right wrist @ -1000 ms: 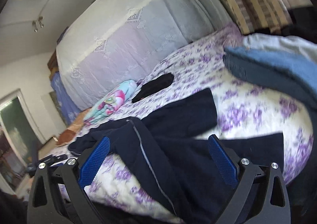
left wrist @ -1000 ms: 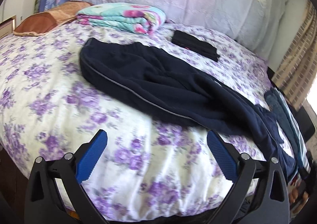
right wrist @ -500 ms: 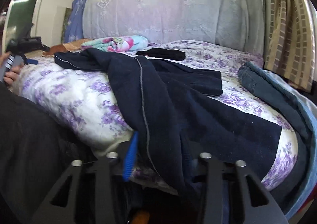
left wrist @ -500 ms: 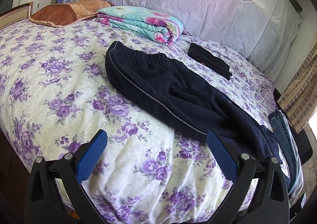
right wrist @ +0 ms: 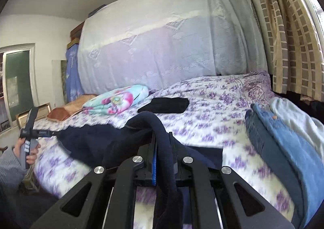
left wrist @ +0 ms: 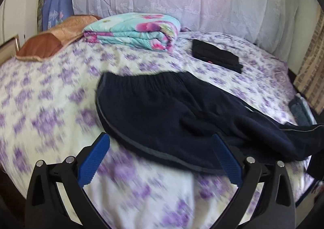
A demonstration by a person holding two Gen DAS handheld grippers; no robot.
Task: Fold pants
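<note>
Pants (left wrist: 172, 119) pinched by right gripper (right wrist: 163, 155); left gripper (left wrist: 160, 158) gapes; jeans (right wrist: 269, 138) nearby.

Bed (left wrist: 50, 107): left half bare sheet, open passage. Head edge blocked by folded blanket (left wrist: 133, 30), pillow (left wrist: 50, 42), black garment (left wrist: 214, 55). Right edge blocked by stacked jeans (right wrist: 269, 127). Centre covered by pants (left wrist: 172, 115)

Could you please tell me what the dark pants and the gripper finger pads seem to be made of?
Dark pants: likely soft matte navy knit or fleece; it drapes limply, with a gathered elastic waistband. Finger pads: probably blue rubber or plastic, with a ridged, dotted surface.
</note>
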